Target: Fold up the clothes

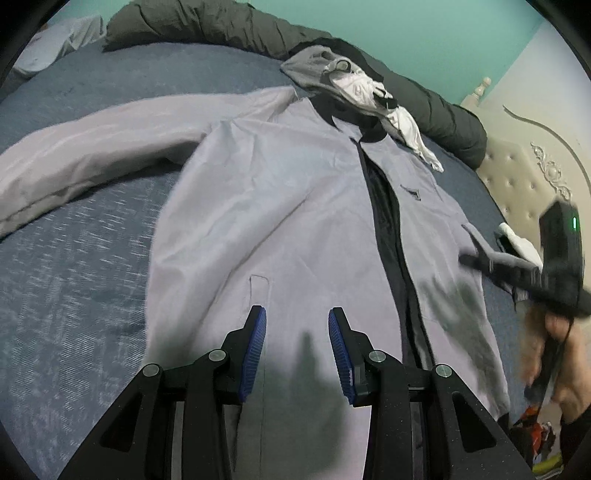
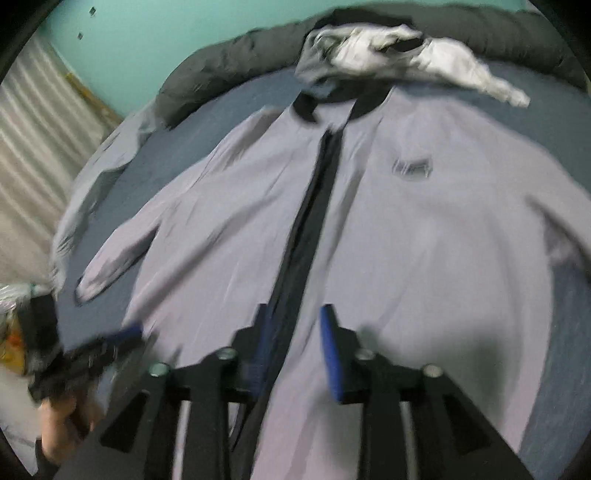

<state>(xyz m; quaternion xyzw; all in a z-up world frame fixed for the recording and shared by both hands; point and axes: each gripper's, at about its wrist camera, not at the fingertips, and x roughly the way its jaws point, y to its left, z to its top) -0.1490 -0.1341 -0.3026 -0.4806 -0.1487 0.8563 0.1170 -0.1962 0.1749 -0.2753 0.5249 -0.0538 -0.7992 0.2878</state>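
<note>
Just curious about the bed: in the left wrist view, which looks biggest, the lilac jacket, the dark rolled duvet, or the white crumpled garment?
1. lilac jacket, though nearness to the camera inflates it
2. dark rolled duvet
3. white crumpled garment

A home bedroom: a wide bed with a blue-grey heathered cover (image 1: 92, 258) fills both views, a cream button-tufted headboard with carved scrollwork (image 1: 524, 177) at one end, a dark grey puffy quilted duvet (image 1: 221, 26) rolled along plain turquoise walls (image 1: 406, 22), and pale ribbed curtains (image 2: 33, 155) beside it.
</note>
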